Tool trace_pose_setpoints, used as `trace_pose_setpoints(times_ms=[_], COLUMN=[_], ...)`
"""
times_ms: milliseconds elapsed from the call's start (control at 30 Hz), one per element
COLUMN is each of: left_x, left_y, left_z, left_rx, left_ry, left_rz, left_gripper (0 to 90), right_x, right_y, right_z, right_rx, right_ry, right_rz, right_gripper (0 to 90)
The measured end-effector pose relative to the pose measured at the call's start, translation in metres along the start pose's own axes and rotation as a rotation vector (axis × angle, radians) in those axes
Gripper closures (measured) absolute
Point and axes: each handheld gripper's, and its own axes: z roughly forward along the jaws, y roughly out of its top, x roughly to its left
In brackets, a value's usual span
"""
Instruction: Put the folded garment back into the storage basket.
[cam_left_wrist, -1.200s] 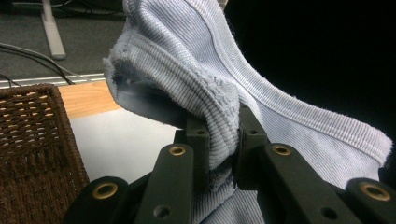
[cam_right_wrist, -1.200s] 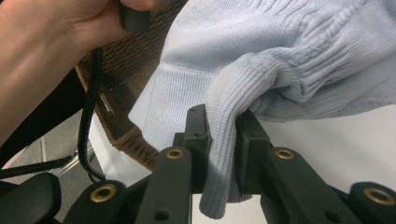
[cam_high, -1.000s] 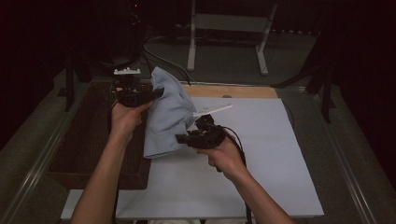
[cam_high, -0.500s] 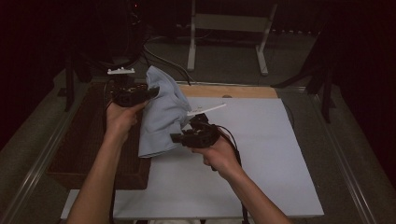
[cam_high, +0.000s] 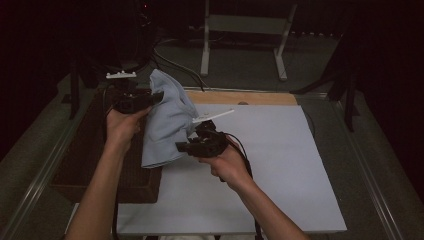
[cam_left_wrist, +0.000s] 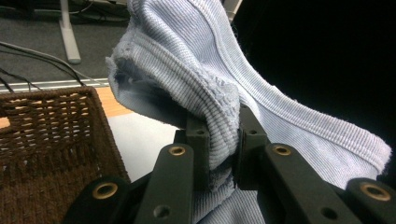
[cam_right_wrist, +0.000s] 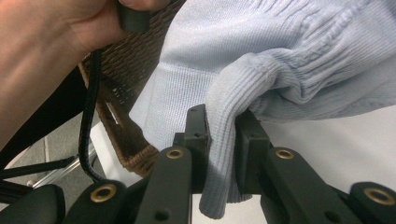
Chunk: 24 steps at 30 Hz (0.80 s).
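A pale blue knitted garment (cam_high: 167, 122) is held up above the counter (cam_high: 280, 165), stretched between both claws. Its upper ribbed edge is pinched by the left claw (cam_high: 159, 97) over the wicker basket (cam_left_wrist: 51, 140), while a lower fold is pinched by the right claw (cam_high: 181, 146).

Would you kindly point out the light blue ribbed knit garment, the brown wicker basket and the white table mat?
light blue ribbed knit garment (cam_high: 167, 120), high view, its hanging middle.
brown wicker basket (cam_left_wrist: 51, 135), left gripper view, woven side wall.
white table mat (cam_high: 280, 165), high view, bare centre.
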Motion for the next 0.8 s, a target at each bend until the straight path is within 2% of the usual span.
trace_pose_setpoints(times_ms=[433,800], left_x=[0.008,0.014], left_y=[0.002,0.002], left_z=[-0.012,-0.018], left_rx=[-0.005,-0.012], left_ry=[0.028,0.04], left_rz=[0.007,0.006], left_gripper=[81.5,81.5], right_x=[0.008,0.01], right_y=[0.007,0.009], right_z=[0.011,0.022], right_rx=[-0.003,-0.001], right_ry=[0.008,0.012], right_rz=[-0.009,-0.003], right_gripper=[78.3,78.3])
